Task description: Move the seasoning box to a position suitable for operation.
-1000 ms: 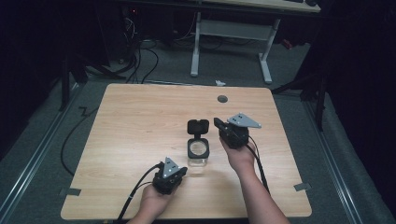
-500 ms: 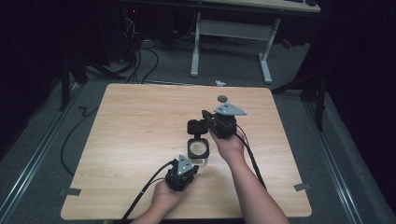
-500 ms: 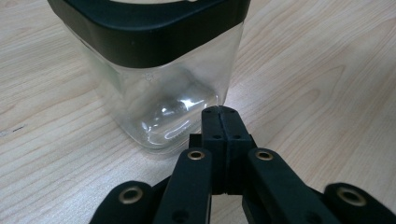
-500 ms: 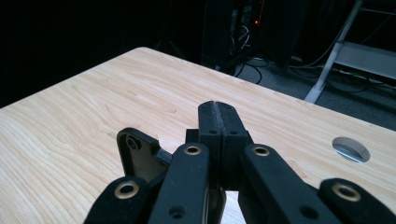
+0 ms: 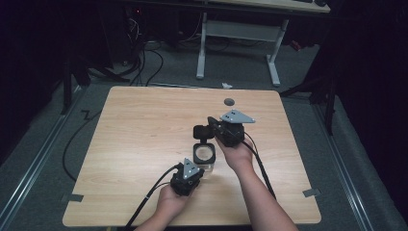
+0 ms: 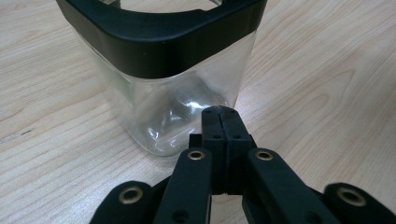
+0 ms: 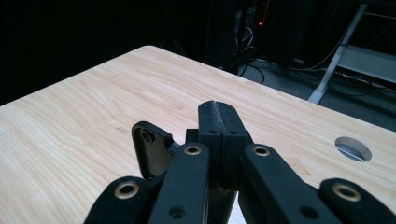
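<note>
- Clear jar with a black rim: stands upright on the tabletop, toward the person's side of centre, its mouth open to the high view.
- Black lid: hangs just beyond the jar, at the tip of the right claw; in the right gripper view its edge shows to the left of the jaws.
- Right claw: jaws pressed together in the right gripper view; whether they pinch the lid cannot be told.
- Left claw: jaws closed flat on each other, holding nothing; in the left gripper view the tip sits just beside the jar's lower glass wall, contact uncertain.
- Round hole: lies in the tabletop near the far edge, well apart from the jar.
</note>
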{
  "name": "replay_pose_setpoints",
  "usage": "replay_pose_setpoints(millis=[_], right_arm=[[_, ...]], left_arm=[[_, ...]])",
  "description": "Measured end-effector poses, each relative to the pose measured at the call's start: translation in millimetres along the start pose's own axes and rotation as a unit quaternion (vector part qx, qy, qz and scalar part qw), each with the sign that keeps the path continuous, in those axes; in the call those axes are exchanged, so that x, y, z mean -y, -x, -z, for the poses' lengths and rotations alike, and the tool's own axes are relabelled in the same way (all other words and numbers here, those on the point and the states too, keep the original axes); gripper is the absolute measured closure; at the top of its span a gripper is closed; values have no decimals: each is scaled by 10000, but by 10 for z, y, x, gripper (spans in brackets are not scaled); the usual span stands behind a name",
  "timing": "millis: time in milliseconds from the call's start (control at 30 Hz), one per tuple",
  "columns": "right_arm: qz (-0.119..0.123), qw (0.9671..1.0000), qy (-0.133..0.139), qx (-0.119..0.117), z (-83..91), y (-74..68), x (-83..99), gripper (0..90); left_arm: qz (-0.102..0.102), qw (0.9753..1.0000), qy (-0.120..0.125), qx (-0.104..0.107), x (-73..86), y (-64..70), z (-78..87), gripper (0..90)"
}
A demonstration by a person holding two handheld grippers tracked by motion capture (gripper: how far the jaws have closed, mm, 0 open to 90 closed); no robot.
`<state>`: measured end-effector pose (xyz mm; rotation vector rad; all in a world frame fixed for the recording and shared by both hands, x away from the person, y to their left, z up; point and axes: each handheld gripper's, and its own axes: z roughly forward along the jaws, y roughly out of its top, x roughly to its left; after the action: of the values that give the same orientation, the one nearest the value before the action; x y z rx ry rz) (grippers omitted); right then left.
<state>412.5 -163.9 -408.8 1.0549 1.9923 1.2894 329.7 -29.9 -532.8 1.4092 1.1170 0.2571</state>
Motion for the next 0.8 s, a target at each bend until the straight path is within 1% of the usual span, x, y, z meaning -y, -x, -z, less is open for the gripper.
replay_pose_setpoints(millis=[67, 200, 300, 333, 367, 433, 467, 500, 533, 567, 600, 700, 800], right_arm=[[11, 10000, 15, -32, 52, -32, 27, 900], [16, 10000, 31, -74, 94, -64, 72, 900], [59, 9999, 8, -92, 133, -104, 130, 900], [63, 9999, -23, -109, 158, -135, 178, 900], [63, 9999, -23, -109, 158, -135, 178, 900], [115, 9998, -61, -140, 195, -189, 272, 900], [115, 9998, -61, -140, 195, -189, 272, 900], [124, 9997, -108, -160, 224, -230, 354, 900], [124, 9997, -108, -160, 224, -230, 354, 900], [139, 9996, -165, -191, 243, -266, 453, 900], [139, 9996, -165, -191, 243, -266, 453, 900], [128, 9993, -284, -217, 257, -309, 600, 900], [49, 9990, -367, -233, 258, -316, 703, 900]], left_arm=[[7, 10000, 7, 1, -1, 0, 2, 900], [8, 10000, 8, 1, 3, 1, -1, 900], [-5, 10000, 18, -3, 2, -1, 1, 900], [11, 10000, 28, 0, 1, 0, 0, 900], [9, 10000, 30, 1, 1, 0, 1, 900], [9, 10000, 33, 1, 1, 0, 2, 900], [12, 10000, 40, 3, 0, 0, 2, 900], [18, 10000, 46, 4, 0, 1, 2, 900], [21, 10000, 46, 7, 1, 3, 3, 900], [20, 10000, 48, 6, 3, 5, 2, 900], [25, 10000, 39, 6, 5, 6, 4, 900], [-3, 10000, 42, -9, 10, 3, 4, 900], [-12, 10000, 54, -24, 9, 1, 13, 900]])
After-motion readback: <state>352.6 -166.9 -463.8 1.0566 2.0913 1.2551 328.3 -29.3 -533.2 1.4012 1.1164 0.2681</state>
